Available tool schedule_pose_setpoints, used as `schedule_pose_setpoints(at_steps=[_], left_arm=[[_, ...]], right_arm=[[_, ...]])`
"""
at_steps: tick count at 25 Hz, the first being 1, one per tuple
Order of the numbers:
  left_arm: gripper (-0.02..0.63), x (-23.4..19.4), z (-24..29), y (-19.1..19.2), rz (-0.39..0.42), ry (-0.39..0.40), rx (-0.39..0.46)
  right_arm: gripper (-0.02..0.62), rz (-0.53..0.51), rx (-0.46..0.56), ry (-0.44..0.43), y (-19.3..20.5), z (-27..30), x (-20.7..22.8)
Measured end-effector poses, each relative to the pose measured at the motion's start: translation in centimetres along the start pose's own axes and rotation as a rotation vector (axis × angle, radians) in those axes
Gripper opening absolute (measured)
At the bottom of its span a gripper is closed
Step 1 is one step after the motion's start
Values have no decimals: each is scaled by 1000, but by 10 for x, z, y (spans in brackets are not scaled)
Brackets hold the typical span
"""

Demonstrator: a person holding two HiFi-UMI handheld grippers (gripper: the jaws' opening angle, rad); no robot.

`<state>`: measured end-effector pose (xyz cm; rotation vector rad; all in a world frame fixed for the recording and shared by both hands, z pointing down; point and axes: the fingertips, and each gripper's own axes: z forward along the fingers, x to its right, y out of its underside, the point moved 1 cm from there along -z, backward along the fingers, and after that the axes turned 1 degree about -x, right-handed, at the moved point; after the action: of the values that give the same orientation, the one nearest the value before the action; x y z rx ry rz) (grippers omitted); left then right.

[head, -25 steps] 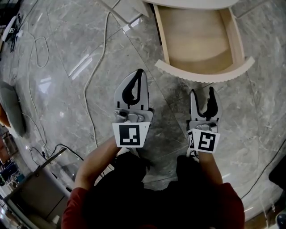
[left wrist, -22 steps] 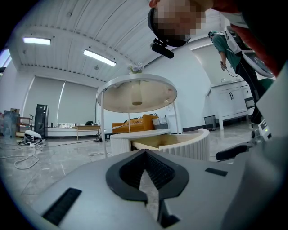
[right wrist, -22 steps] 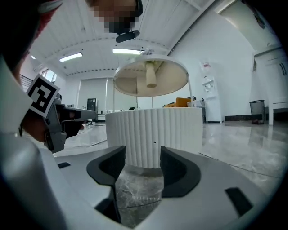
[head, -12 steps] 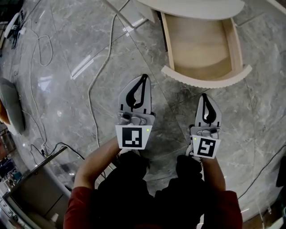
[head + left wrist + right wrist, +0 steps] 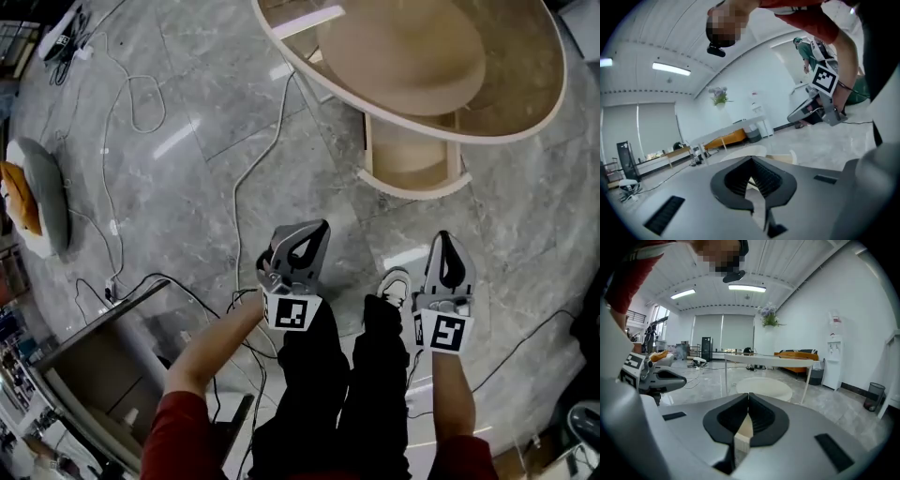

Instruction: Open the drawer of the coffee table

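Entry, head view. The oval coffee table [image 5: 525, 112] stood at the far side of the marble floor [image 5: 187, 112]. It had a beige centre inside a glassy rim. Its drawer [image 5: 410, 150] was pulled out from under the near edge toward you. The box looked empty, and the curved front panel was nearest you.

You held both grippers on the near side of the table, well apart from the drawer and touching nothing. Your left gripper [image 5: 317, 230] was clenched. In the left gripper view [image 5: 751, 161] its tips met with nothing between them. Your right gripper [image 5: 448, 238] was also clenched and empty, its jaws closed tip to tip in the right gripper view [image 5: 748, 395]. That view also showed the coffee table's top beyond the jaws.

Your white shoe [image 5: 397, 284] showed on the floor between the two grippers. Loose cables [image 5: 239, 187] trailed across the floor to the left of the table. A grey cushion [image 5: 42, 202] lay far off at the left edge.
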<state>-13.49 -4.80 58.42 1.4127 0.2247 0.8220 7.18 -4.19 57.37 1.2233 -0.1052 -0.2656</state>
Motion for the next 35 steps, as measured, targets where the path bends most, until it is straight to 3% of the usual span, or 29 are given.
schedule_pose_setpoints(at_steps=[6,9,12,15,22,26,29,31,35], left_arm=[[14,-102,-8,-140,-116,-157,15],[14,-148,-13,-208,-171,-210,-16],[14,-178,-31,-272,-305,-258,-105],[14,-203,-51,-350,-369,-319,-70],[14,-247,-112,-495,-358,-355,-25],[14,-262,-132,-547,-360,-342,1],[14,-274,-131,-573,-332,-333,46],[14,-279,-128,-588,-321,-327,93],[14,-279,-125,-605,-319,-292,89]], right_arm=[[21,37,-21,-13,-114,-19,-7],[21,68,8,-6,-194,-28,-5],[21,87,43,17,-281,-49,1],[21,109,79,28,-361,-76,7],[21,106,203,52,-525,-136,6],[21,147,290,46,-593,-163,3],[23,106,338,26,-629,-174,-1],[23,61,358,23,-644,-180,-1],[23,59,384,35,-653,-187,3]])
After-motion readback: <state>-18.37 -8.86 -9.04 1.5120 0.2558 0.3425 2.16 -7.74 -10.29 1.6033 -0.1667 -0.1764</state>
